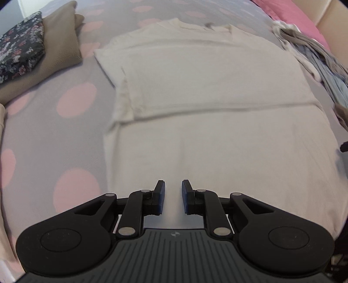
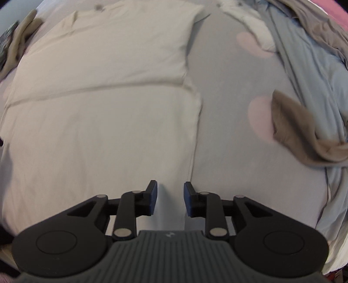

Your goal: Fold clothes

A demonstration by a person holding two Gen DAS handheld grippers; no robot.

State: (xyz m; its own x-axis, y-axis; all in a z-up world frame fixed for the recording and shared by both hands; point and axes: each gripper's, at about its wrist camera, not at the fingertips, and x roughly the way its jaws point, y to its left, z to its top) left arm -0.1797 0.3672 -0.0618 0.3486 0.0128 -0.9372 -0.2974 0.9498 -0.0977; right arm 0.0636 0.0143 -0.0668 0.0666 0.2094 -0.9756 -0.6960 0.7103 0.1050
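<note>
A cream T-shirt (image 1: 217, 91) lies flat on a bed whose grey sheet (image 1: 54, 135) is dotted with large pink spots; the shirt's neckline points to the far side, and a crosswise fold line runs over its middle, with the left sleeve tucked in along the left edge; the near half of the shirt spreads toward both cameras.

The left gripper (image 1: 173, 197) hovers over the near hem of the shirt, pointing steeply down; its blue-padded jaws stand a little apart, and nothing is pinched between them; only the shirt's cloth shows through the gap below.

The right gripper (image 2: 170, 199) hangs above the shirt's right edge, where the cream cloth (image 2: 97, 108) meets the bare sheet (image 2: 228, 108); its jaws are released, standing clearly apart with no cloth in them.

To the far left of the shirt sits a folded tan garment (image 1: 58, 50), and just beside it, further left, a dark floral-print item (image 1: 19, 48); the two touch.

To the right of the shirt a loose pile of clothes (image 2: 304, 54) in pale blue and grey-brown lies heaped along the bed's right side; a brown piece (image 2: 291, 122) trails out of it onto the sheet, apart from the shirt; a strip of pink bedding (image 1: 300, 13) shows at the far right corner.
</note>
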